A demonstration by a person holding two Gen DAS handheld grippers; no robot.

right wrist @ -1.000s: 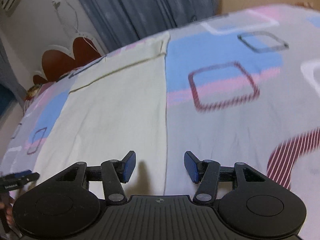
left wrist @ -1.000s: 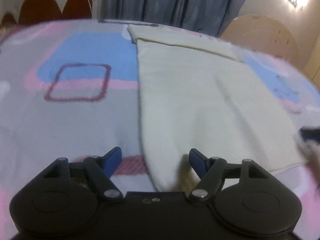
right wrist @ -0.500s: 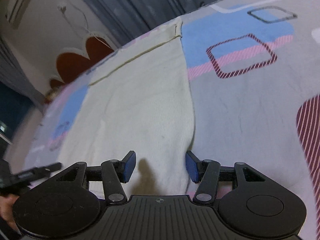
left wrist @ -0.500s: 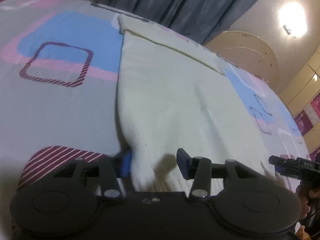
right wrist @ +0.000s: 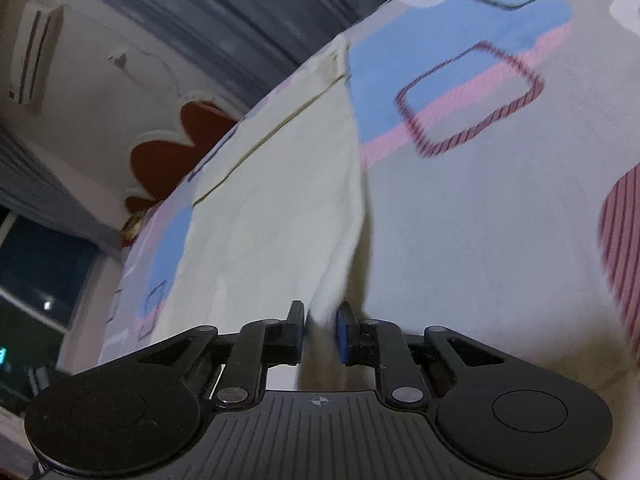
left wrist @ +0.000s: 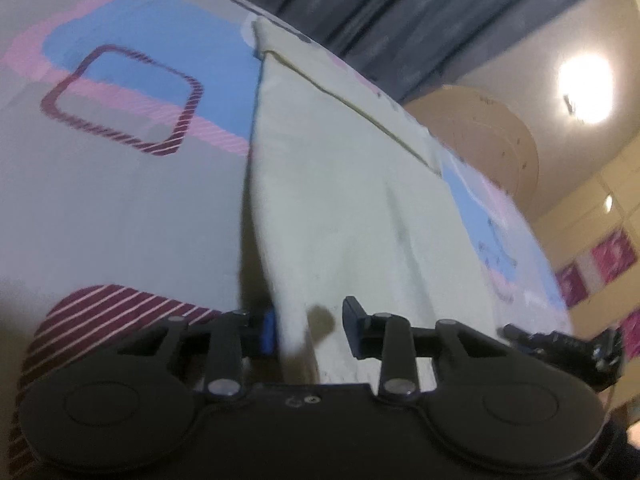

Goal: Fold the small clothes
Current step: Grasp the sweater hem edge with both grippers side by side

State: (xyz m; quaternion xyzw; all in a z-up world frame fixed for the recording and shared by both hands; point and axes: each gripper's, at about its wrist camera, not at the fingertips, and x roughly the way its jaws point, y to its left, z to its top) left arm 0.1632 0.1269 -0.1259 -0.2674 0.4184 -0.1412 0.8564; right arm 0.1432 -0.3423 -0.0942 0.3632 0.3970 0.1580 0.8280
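A cream-white cloth (left wrist: 344,184) lies spread on the patterned bedsheet (left wrist: 120,184). In the left wrist view my left gripper (left wrist: 310,328) has the cloth's near left corner between its fingers, which stand partly apart, and the corner is raised. In the right wrist view my right gripper (right wrist: 320,334) is shut on the near right corner of the cloth (right wrist: 280,208), lifted off the bedsheet (right wrist: 480,220). The right gripper also shows at the far right of the left wrist view (left wrist: 568,344).
The bed has a sheet with blue, pink and maroon shapes. Dark curtains (left wrist: 400,12) hang behind it. A red scalloped headboard (right wrist: 176,148) and a wall air conditioner (right wrist: 34,56) are at the left. A lamp (left wrist: 584,80) glows at the right.
Both grippers moved onto the cloth's near corners. The right jaws closed on its corner, the left jaws narrowed around theirs, and both corners have risen off the sheet.
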